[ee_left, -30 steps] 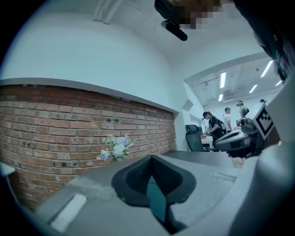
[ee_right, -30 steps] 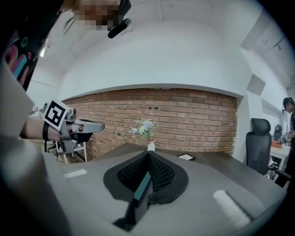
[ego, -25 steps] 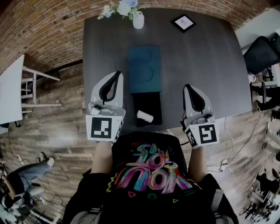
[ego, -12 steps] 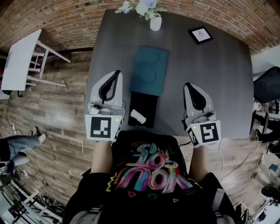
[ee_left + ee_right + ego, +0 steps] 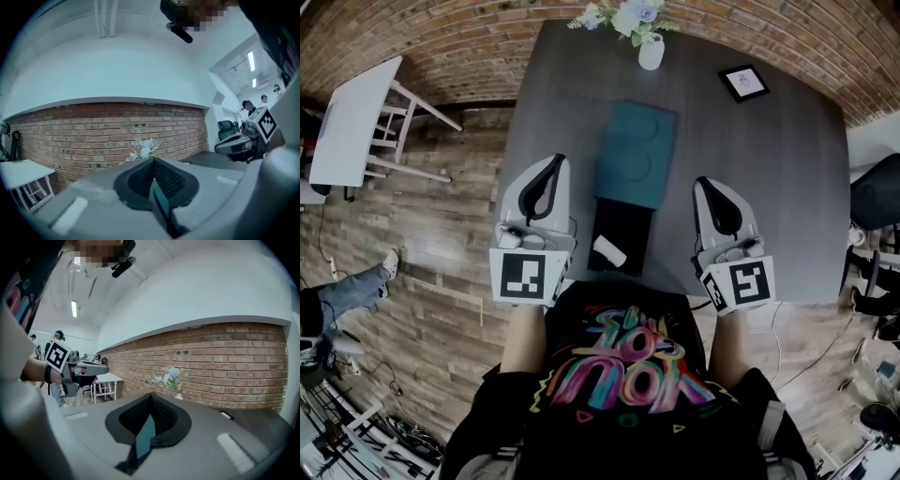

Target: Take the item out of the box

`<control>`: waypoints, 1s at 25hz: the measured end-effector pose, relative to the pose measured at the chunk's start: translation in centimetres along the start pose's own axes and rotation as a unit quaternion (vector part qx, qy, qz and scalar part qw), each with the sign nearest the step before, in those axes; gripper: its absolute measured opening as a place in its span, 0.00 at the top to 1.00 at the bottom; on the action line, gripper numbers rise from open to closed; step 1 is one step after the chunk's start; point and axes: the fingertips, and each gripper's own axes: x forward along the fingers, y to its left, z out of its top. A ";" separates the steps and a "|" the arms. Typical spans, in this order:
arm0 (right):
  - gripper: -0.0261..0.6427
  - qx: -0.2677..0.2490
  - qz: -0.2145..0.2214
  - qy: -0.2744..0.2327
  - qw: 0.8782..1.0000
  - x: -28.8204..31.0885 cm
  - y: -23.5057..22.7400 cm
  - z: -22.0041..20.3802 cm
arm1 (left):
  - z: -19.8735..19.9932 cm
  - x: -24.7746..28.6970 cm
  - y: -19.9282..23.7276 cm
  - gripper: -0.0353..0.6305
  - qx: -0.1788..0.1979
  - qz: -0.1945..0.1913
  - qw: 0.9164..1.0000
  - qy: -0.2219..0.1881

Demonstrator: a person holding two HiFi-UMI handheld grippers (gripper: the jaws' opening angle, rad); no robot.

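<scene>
A black open box (image 5: 623, 225) lies at the near edge of the dark table (image 5: 769, 187), with a small white item (image 5: 609, 251) in its near end. A teal lid (image 5: 636, 155) lies flat just beyond it. My left gripper (image 5: 555, 161) hovers left of the box, jaws shut and empty; the left gripper view shows its pads (image 5: 140, 180) meeting. My right gripper (image 5: 703, 184) hovers right of the box, also shut on nothing, pads (image 5: 164, 418) together. Neither touches the box or the item.
A white vase of flowers (image 5: 650, 49) and a small framed picture (image 5: 743, 82) stand at the table's far end. A white side table (image 5: 352, 122) stands on the wood floor at the left. Other people and chairs are around the room's edges.
The head view has swung, so table, box and lid now sit further right and turned in the picture. Both grippers stay shut on either side of the box.
</scene>
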 end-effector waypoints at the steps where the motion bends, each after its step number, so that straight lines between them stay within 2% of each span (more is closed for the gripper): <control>1: 0.96 0.000 -0.001 0.000 1.000 0.0 0.1 0.0 | 0.0 -0.1 0.1 0.95 0.000 0.000 1.000 0.000; 13: 0.96 -0.005 0.016 0.013 1.000 0.8 2.1 -0.2 | -0.3 -0.7 0.7 0.95 -0.012 0.000 1.000 -0.005; 25: 0.96 0.014 0.079 0.068 0.994 1.9 4.8 -3.2 | -1.7 -1.3 0.6 0.95 -0.023 0.002 1.000 0.007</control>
